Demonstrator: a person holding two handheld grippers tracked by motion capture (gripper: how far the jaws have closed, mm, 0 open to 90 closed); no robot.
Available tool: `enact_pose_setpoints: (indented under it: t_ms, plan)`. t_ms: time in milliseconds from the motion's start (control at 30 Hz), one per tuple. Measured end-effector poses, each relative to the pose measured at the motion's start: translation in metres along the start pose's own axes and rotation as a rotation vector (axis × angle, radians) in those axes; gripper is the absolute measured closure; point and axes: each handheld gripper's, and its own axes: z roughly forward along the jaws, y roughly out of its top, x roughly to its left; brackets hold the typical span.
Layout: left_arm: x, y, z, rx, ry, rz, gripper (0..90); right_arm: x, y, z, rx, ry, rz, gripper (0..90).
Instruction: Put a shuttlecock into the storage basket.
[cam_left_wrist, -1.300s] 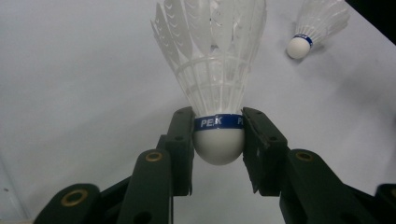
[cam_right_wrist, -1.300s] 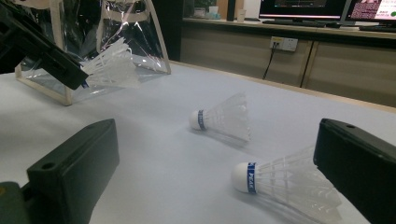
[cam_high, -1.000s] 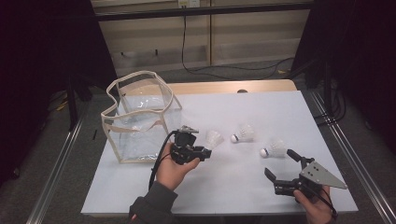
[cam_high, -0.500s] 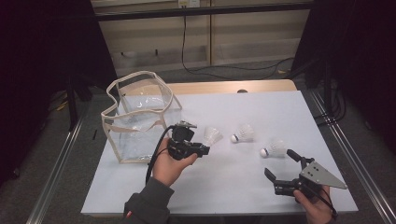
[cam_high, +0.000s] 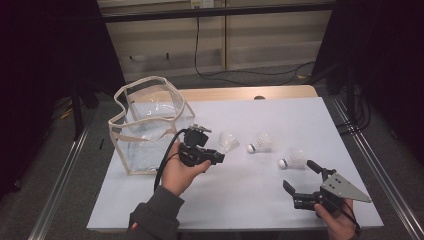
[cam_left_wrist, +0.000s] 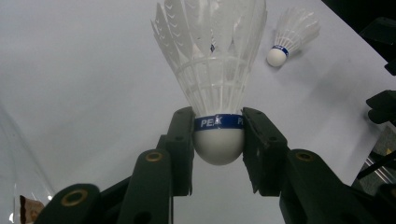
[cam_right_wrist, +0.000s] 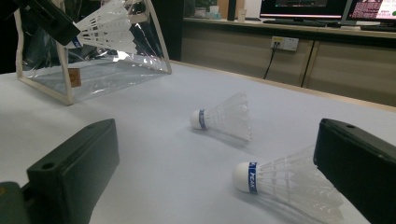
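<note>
Fingers (cam_left_wrist: 182, 140) of my left gripper (cam_left_wrist: 218, 154) are pinching a shuttlecock (cam_left_wrist: 212, 70) by its white cork, just at the blue band, one finger on each side, with the feather skirt pointing away from the gripper. From the high view I see that left gripper (cam_high: 212, 156) raised over the white worktop (cam_high: 300, 120), just right of the bag, the held shuttlecock (cam_high: 227, 143) sticking out toward the right.

Going from largest down: the worktop fills the middle of the scene, with a wooden edge along its far side. At its left stands a clear plastic bag (cam_high: 145, 127) with cream trim, its mouth open upward; in the right gripper view the bag (cam_right_wrist: 93, 60) sits far left with the held shuttlecock (cam_right_wrist: 105, 25) in front of it.

My right gripper (cam_high: 300, 181) is low at the near right corner of the worktop, its fingers (cam_high: 315, 167) spread wide apart and gripping nothing.

Two more shuttlecocks lie on their sides on the worktop. The middle shuttlecock (cam_high: 260, 143) is right of the held one, apart from it. The right shuttlecock (cam_high: 293, 159) lies just beyond the right gripper's spread fingers, its cork pointing left; in the right gripper view it (cam_right_wrist: 285, 186) lies near, between the two fingers' line, and the middle one (cam_right_wrist: 222, 119) farther off.
</note>
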Motion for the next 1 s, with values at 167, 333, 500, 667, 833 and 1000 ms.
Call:
enact_pose_setpoints:
  t_ms: [167,333,500,667,833,1000]
  plan:
    - [-0.002,0.004,-0.005,-0.003,0.011,0.009,65.7,0.000,0.000,0.000,0.002,0.001,0.003,0.2]
    - [-0.002,0.008,-0.008,-0.004,0.009,0.015,65.7,0.000,0.000,0.000,0.002,0.001,0.004,0.2]
    - [-0.002,0.012,-0.009,-0.005,0.016,0.014,65.7,0.000,0.000,0.000,0.001,-0.002,0.007,0.2]
    - [-0.002,0.015,-0.011,-0.004,0.021,0.016,65.7,-0.001,0.000,0.000,0.000,0.001,0.004,0.2]
    - [-0.002,0.017,-0.013,-0.007,0.016,0.016,65.7,0.000,0.000,0.001,0.002,0.000,0.007,0.2]
    - [-0.002,0.020,-0.014,-0.008,0.018,0.014,65.7,0.000,-0.001,0.001,0.004,0.000,0.010,0.2]
